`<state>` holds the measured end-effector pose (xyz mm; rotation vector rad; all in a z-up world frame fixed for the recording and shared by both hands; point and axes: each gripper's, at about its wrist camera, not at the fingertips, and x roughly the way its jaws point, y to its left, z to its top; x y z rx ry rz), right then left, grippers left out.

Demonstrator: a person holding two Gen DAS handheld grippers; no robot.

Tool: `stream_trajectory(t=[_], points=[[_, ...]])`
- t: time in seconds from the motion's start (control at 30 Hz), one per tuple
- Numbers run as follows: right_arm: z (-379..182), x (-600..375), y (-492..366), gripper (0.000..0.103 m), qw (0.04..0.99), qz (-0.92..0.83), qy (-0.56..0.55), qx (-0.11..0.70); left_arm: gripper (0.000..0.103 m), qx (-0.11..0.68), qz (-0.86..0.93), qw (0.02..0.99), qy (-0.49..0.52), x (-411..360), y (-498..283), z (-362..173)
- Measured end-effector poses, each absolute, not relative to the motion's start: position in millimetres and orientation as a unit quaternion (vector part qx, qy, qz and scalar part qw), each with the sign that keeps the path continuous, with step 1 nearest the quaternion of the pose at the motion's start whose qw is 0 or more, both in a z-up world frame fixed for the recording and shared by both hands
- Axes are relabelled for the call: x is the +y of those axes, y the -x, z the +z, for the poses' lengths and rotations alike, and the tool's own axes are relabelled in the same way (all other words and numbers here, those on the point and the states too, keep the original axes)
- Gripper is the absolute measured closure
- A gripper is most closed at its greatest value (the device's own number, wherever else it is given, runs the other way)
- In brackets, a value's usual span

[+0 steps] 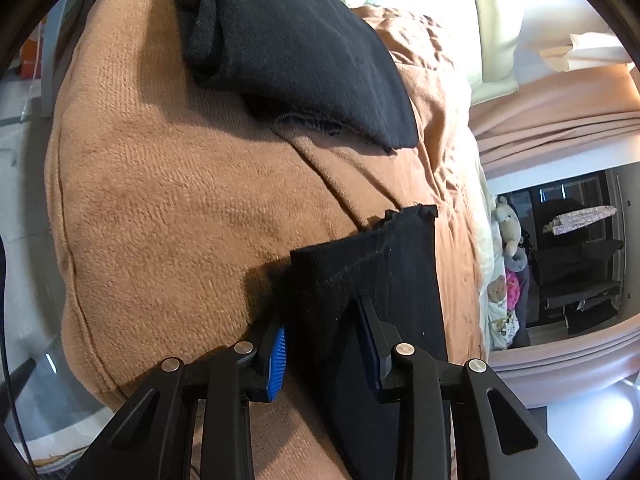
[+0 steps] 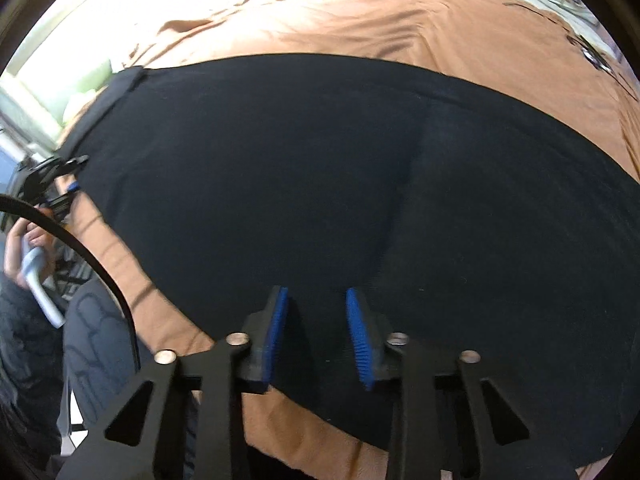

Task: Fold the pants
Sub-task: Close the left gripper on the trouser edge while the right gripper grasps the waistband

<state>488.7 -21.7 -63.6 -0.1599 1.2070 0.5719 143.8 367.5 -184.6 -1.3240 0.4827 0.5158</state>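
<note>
Black pants [image 2: 280, 184] lie spread across a brown blanket [image 2: 400, 12] on a bed. In the right wrist view my right gripper [image 2: 318, 332] points down at the pants' near edge, and its blue pads [image 2: 276, 336] stand close together with black cloth between them. My left gripper [image 1: 324, 356] is shut on one frayed leg end of the pants [image 1: 384, 264], which bunches up between its pads. A second black part [image 1: 296, 40] lies farther off on the blanket. At the far left of the right wrist view the left gripper [image 2: 74, 176] shows at the pants' end, held by a person's hand [image 2: 24, 240].
The blanket [image 1: 160, 200] covers a bed whose edge drops off on the left. Light bedding and pillows [image 1: 496, 40] lie beyond. Soft toys [image 1: 508, 232] and dark furniture [image 1: 576, 272] stand to the right. A black cable [image 2: 92, 256] curves past the person's hand.
</note>
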Motion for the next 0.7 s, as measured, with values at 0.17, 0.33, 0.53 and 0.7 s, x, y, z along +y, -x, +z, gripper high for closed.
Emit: stream_trajectory(t=[0.17, 0.33, 0.53, 0.7], points=[[-76.3, -19.6, -508.6, 0.098, 0.791, 0.219, 0.055, 0.568, 0.096, 0.225, 0.23, 0.725, 0.608, 371.7, -146.7, -187.9], [-91.1, -6.0, -531.9, 0.1, 0.799, 0.186, 0.038, 0.57, 0.098, 0.218, 0.233, 0.735, 0.598, 370.4, -146.2, -179.4], [-113.4, 8.8, -561.7, 0.103, 0.807, 0.155, 0.024, 0.57, 0.098, 0.217, 0.234, 0.735, 0.599, 370.9, -147.5, -177.2], [-129.8, 27.1, -583.7, 0.103, 0.807, 0.144, 0.045, 0.571, 0.098, 0.224, 0.23, 0.724, 0.61, 372.2, -147.9, -183.0]])
